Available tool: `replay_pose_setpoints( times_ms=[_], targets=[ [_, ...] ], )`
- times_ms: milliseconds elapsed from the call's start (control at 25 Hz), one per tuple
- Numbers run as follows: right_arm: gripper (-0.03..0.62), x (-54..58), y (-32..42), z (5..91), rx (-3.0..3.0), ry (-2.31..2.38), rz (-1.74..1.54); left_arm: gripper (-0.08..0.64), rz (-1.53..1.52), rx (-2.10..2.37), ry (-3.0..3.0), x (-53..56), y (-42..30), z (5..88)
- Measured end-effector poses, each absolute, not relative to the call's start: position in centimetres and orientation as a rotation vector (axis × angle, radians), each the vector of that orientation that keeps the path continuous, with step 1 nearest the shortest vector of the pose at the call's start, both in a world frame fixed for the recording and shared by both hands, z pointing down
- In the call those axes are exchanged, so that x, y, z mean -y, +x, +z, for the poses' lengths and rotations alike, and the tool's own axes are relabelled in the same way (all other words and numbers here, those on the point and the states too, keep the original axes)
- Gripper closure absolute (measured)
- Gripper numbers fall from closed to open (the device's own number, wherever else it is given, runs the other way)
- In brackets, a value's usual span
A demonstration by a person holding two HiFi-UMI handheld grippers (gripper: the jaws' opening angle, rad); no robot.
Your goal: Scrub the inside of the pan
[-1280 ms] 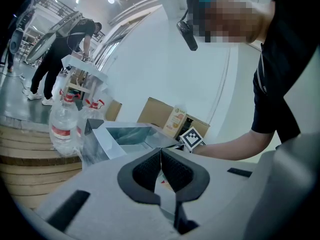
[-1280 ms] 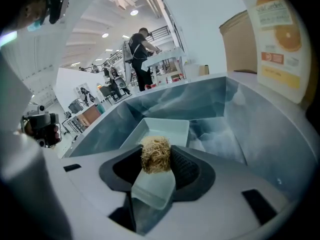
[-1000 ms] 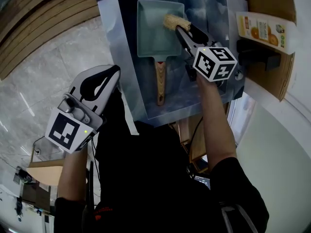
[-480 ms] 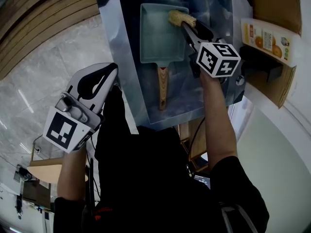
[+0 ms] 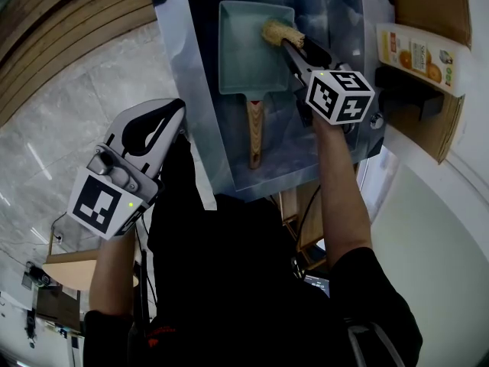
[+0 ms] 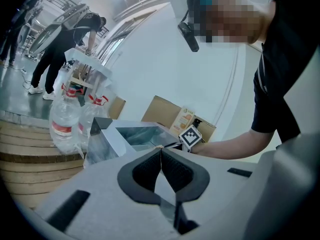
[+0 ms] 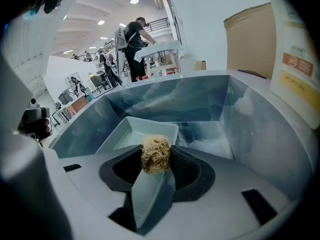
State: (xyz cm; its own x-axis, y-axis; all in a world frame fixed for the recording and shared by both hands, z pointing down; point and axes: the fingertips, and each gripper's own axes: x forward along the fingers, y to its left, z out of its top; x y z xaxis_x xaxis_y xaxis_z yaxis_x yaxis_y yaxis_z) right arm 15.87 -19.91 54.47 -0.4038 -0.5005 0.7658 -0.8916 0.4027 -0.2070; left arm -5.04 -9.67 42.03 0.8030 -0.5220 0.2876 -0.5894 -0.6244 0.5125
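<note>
Right gripper pinches the fibre scrubber at the pan's upper-right corner, top centre of frame, inside the sink. Left gripper: pressed together, empty, lower left. We judge that firm downward pressure and overlapping strokes across the pan floor suit best.

The grey left hand-held gripper sat at the lower left of the head view, its jaws pointing up and to the right, its marker cube nearest the camera. In its own view the two dark pads met at their tips with nothing between them. The bare left forearm ran down from it to the lower edge of the frame. The right hand-held gripper reached to the upper centre, angled up and to the left, on a nearly straight bare right forearm. Its jaws were clamped on a straw-coloured fibrous scrubbing pad, which stood out past the tips.
</note>
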Motion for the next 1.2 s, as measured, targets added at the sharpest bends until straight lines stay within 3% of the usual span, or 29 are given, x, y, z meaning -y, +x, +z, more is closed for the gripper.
replay_pose_setpoints(
  times_ms=[1200],
  targets=[
    [0.422,9.9,16.2,54.1,2.0,1.15,0.884,0.54,0.142,0.84,2.442,1.7,-5.0,39.2]
  ],
)
